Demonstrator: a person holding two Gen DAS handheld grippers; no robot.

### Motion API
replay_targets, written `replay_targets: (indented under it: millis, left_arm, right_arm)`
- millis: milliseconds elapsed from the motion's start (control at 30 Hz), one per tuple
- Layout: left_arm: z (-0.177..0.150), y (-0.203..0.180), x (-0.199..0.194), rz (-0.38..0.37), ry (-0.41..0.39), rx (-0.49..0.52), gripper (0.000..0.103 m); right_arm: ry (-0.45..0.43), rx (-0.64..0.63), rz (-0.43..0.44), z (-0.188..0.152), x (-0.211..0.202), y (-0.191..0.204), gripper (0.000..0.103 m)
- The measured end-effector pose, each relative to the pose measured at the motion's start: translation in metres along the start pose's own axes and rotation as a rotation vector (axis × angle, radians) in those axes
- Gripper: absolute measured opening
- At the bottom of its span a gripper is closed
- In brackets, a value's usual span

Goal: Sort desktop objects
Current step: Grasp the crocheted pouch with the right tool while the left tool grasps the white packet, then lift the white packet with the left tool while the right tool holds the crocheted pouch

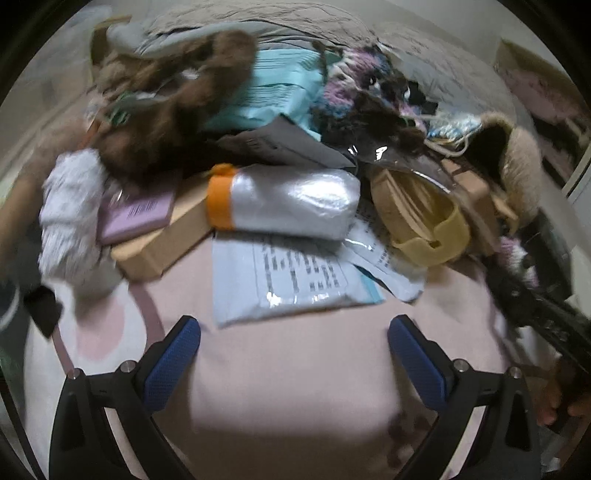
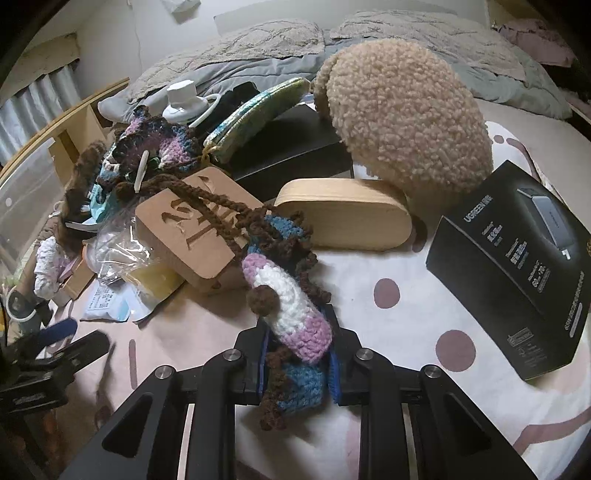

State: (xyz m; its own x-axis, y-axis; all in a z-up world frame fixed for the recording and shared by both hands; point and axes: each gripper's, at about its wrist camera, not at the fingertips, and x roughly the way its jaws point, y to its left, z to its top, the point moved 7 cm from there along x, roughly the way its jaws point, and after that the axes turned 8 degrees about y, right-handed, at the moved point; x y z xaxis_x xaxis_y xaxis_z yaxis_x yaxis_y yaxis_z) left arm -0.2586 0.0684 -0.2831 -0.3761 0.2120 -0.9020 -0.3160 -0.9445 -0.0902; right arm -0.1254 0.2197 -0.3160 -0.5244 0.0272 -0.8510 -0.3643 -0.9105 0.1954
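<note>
Surface underfoot of everything: a pale pink cover (image 2: 424, 332) printed with mauve dots and curved lines, also seen in the left wrist view (image 1: 295, 369).

Behind it, a bed: grey quilt (image 2: 258, 70), rumpled, with two grey textured pillows (image 2: 417, 29) side by side at the head. Same bedding shows blurred at the top of the left wrist view (image 1: 258, 18).

White wall (image 2: 110, 44) at upper left. Beside it a light wooden frame (image 2: 66, 122), curved by the lens, with pale pleated curtain (image 2: 33, 110) beyond. Light is soft and dim; far edges fall dark. Pink fabric heap (image 2: 535, 37) at far right corner.
</note>
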Motion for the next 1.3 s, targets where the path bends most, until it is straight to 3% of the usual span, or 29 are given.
replay_targets:
  millis: [167,400,533,733,900,1067,1133,1200,1267,1300]
  left_arm:
    - [0.005,-0.002,0.009,0.047,0.011,0.028,0.103]
    - [0.0,0.009,0.008,0.014,-0.002,-0.001,0.102]
    - [-0.009,0.016,-0.002,0.019,-0.03,-0.009,0.095]
    - [-0.027,0.031,-0.017,0.01,-0.052,-0.025,0.083]
    - [-0.043,0.038,-0.029,0.006,-0.053,-0.02,0.082]
    - [-0.079,0.053,-0.05,0.006,-0.037,-0.001,0.082]
    - [-0.074,0.025,-0.041,0.008,-0.025,0.013,0.082]
    - [-0.087,0.025,-0.047,0.005,-0.019,0.019,0.082]
    - [-0.082,0.053,-0.049,-0.014,-0.008,0.036,0.082]
    - [-0.084,0.044,-0.049,-0.015,-0.006,0.035,0.082]
  right_arm:
    - [-0.002,-0.005,-0.003,-0.003,-0.001,-0.003,0.025]
    - [-0.013,0.005,-0.003,0.002,-0.001,0.001,0.023]
    - [-0.016,0.023,0.009,-0.003,-0.006,-0.001,0.021]
    - [-0.003,-0.012,0.025,-0.029,-0.018,0.014,0.02]
    - [0.015,-0.05,0.039,-0.053,-0.03,0.028,0.02]
    - [0.032,-0.076,0.046,-0.065,-0.037,0.041,0.02]
    - [0.041,-0.082,0.055,-0.075,-0.041,0.045,0.02]
    - [0.046,-0.09,0.06,-0.077,-0.042,0.053,0.02]
    - [0.048,-0.101,0.062,-0.087,-0.047,0.056,0.02]
    - [0.048,-0.107,0.061,-0.092,-0.049,0.057,0.02]
